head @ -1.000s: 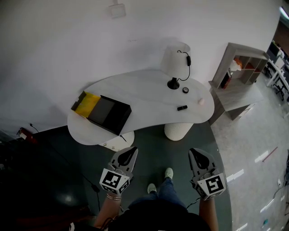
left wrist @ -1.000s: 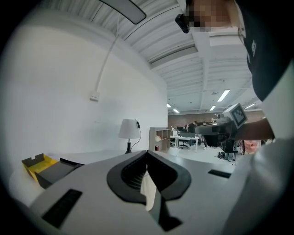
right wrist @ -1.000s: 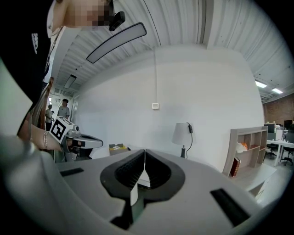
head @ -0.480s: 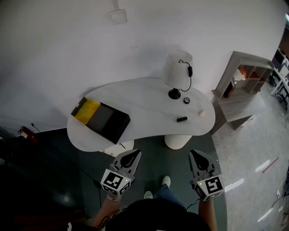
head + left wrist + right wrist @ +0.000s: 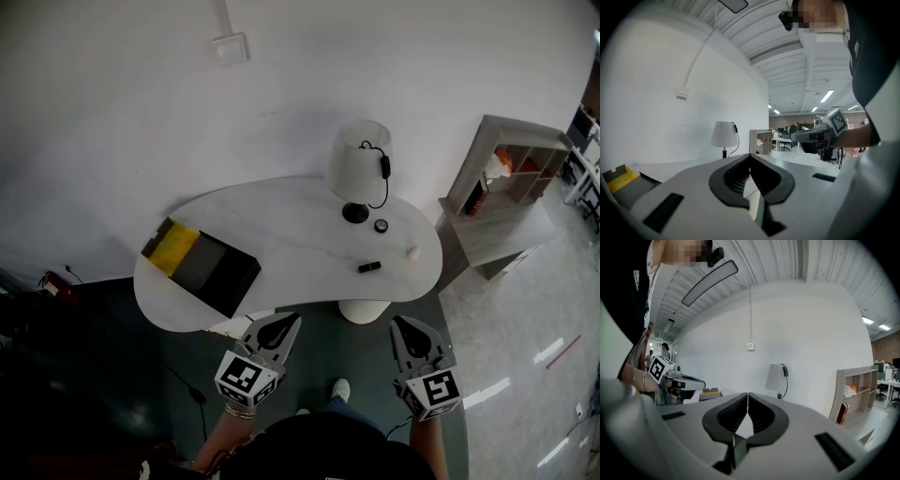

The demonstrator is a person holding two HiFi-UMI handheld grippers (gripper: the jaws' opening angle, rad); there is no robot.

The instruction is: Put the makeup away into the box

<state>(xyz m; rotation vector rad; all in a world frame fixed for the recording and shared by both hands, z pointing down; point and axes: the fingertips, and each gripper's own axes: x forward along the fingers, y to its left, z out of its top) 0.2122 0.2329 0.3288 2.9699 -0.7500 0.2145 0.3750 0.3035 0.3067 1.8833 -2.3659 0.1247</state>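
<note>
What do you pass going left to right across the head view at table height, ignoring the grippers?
box → lamp → small pale round item → shelf unit

Bright, even light; sharp frames, fisheye-curved edges

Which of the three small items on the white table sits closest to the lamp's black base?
The small round dark compact, just right of the black lamp base; the short black tube and pale ball lie farther off.
</note>
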